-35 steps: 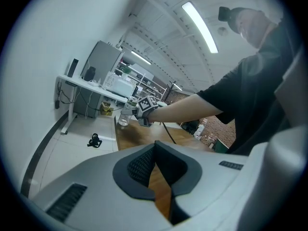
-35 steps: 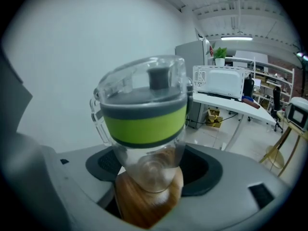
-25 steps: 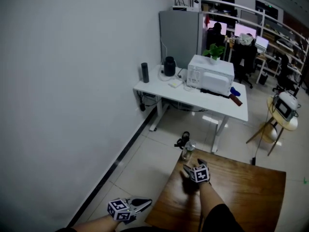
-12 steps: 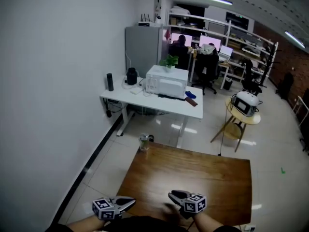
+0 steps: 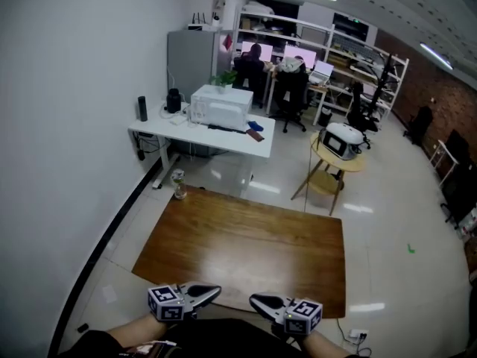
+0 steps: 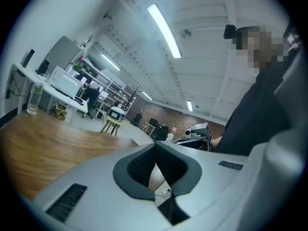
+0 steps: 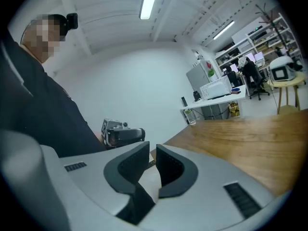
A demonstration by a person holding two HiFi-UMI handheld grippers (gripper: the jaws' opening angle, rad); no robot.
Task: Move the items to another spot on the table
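Observation:
A clear glass bottle (image 5: 179, 185) with a light cap stands upright at the far left corner of the wooden table (image 5: 246, 237). It also shows small in the left gripper view, bottle (image 6: 32, 99), and in the right gripper view, bottle (image 7: 192, 115). Both grippers hover at the table's near edge, far from the bottle, tips pointing toward each other. My left gripper (image 5: 216, 291) is shut with nothing in it; its pads meet (image 6: 155, 146). My right gripper (image 5: 253, 299) is closing, a narrow gap left between its pads (image 7: 152, 148), nothing between them.
Beyond the table stands a white desk (image 5: 246, 136) with a microwave (image 5: 220, 107) and dark containers. A round wooden stool (image 5: 335, 162) carrying an appliance is to the right of it. A white wall runs along the left. Office shelves and seated people are far back.
My right gripper has drawn back from the bottle at the far corner to the near edge, and its jaws have nearly closed. The bottle stays standing. The head view has swung right.

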